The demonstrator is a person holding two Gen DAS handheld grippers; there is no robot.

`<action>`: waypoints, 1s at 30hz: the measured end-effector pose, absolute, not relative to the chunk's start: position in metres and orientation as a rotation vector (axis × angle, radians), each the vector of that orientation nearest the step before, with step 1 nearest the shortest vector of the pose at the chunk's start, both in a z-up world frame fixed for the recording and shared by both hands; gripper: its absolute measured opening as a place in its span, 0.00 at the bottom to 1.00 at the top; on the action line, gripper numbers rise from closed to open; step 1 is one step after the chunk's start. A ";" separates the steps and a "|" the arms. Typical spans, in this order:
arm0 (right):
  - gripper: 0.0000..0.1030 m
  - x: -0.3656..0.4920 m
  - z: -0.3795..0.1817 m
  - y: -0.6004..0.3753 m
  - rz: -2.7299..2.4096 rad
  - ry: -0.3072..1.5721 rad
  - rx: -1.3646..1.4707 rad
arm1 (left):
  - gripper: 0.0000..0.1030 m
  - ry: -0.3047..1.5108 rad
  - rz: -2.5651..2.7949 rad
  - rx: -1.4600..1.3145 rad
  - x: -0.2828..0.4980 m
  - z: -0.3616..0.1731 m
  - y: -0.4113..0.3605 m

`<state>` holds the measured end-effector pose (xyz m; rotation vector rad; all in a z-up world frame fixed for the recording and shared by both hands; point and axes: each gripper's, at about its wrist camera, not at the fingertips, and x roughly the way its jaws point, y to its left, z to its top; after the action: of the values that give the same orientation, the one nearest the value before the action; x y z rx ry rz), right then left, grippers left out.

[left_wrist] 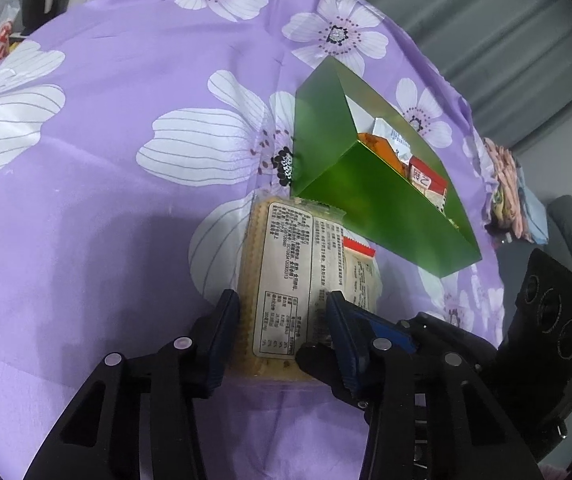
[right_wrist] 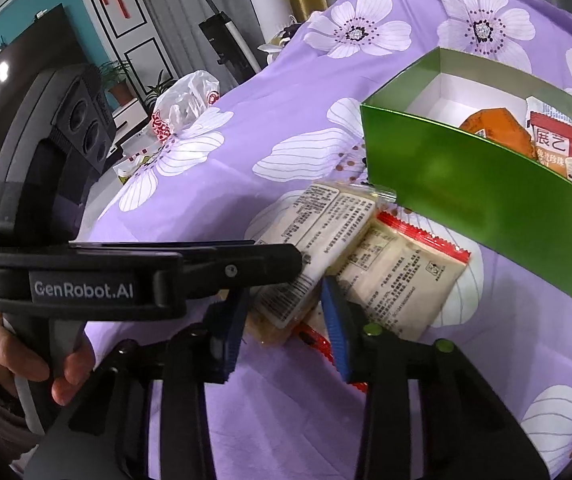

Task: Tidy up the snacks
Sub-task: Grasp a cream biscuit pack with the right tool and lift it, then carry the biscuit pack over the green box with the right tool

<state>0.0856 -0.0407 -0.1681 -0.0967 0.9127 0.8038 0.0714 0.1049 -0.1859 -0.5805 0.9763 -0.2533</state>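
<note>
A clear cracker packet (left_wrist: 286, 276) with a printed label lies on the purple flowered cloth, partly over a red-edged white packet (left_wrist: 360, 270). My left gripper (left_wrist: 282, 312) is shut on the cracker packet's near end, one finger on each long side. In the right wrist view the cracker packet (right_wrist: 322, 232) and the red-edged packet (right_wrist: 402, 276) lie just ahead of my right gripper (right_wrist: 286, 316), which is open around their near ends. The left gripper's body (right_wrist: 146, 276) crosses in from the left. A green box (left_wrist: 386, 208) with several snacks inside stands beyond; it also shows in the right wrist view (right_wrist: 486, 200).
The purple flowered cloth (left_wrist: 126, 220) covers the whole surface. A white plastic bag (right_wrist: 186, 100) lies at its far left edge. Beyond are a TV, plants and a vacuum. Folded clothes (left_wrist: 506, 188) lie off the cloth's right edge.
</note>
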 end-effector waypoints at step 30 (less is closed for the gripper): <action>0.28 0.031 -0.113 -0.147 0.663 0.745 0.041 | 0.44 0.903 -0.387 -0.352 0.051 -0.113 -0.005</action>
<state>0.0307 -0.1466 -0.1128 0.0412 0.7447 0.6626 0.0506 -0.0050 -0.1126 -0.3523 0.9031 -0.3871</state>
